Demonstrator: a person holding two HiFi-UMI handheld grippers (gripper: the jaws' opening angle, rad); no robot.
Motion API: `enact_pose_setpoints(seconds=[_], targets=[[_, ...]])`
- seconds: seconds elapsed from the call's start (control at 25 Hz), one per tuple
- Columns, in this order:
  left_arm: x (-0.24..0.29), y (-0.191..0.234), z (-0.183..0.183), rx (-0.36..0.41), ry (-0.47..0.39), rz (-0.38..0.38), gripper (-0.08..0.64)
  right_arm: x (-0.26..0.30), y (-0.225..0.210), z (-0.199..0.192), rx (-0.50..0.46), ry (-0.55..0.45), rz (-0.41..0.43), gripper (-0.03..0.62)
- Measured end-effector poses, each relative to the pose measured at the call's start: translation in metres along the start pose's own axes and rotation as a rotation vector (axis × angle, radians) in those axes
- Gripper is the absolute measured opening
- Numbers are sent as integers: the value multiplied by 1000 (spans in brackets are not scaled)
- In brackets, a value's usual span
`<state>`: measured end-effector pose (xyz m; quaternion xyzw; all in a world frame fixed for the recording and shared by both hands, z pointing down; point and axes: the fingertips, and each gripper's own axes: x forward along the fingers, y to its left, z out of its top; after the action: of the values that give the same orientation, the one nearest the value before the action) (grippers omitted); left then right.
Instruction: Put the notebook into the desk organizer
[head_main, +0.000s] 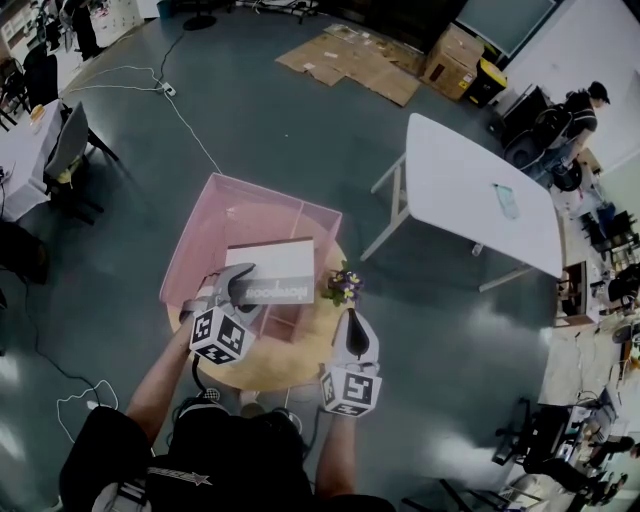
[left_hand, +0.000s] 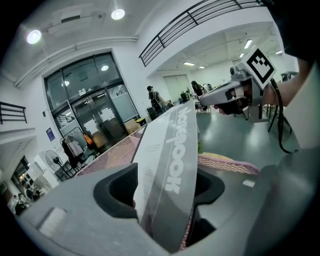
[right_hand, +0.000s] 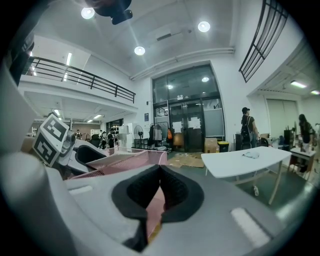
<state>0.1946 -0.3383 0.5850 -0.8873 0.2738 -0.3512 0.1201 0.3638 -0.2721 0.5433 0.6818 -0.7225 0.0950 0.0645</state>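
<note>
The notebook (head_main: 272, 266) lies across the pink desk organizer (head_main: 195, 240), left gripper (head_main: 228, 288) seemingly at its edge.

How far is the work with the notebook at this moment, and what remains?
Mostly done: the notebook appears to rest in the pink organizer. In hand: the left gripper has its jaws apart around the notebook's edge, not pressing on it. The right gripper is shut and empty. Left to do: probably only to draw the left gripper clear.

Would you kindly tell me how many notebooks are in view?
1. The notebook sits at the near side of the pink desk organizer, between the open jaws of the left tool; none other shows.
</note>
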Motion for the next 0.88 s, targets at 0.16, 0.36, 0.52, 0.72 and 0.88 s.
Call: enact_pose_setpoints(seconds=[0.16, 0.36, 0.52, 0.72, 0.88], targets=[[-4, -3, -6, 9, 14, -8, 308, -5, 2, -3, 3, 0, -5, 5], [-7, -8, -8, -1, 19, -11, 330, -12, 0, -3, 2, -1, -12, 5], [-11, -9, -9, -10, 15, -8, 336, -19, 2, -3, 1, -4, -17, 5], [-19, -12, -7, -26, -5, 2, 341, -32, 8, -3, 0, -6, -22, 5], [-30, -15, -4, -38, -29, 8, 342, -43, 14, 0, -7, -15, -33, 5]])
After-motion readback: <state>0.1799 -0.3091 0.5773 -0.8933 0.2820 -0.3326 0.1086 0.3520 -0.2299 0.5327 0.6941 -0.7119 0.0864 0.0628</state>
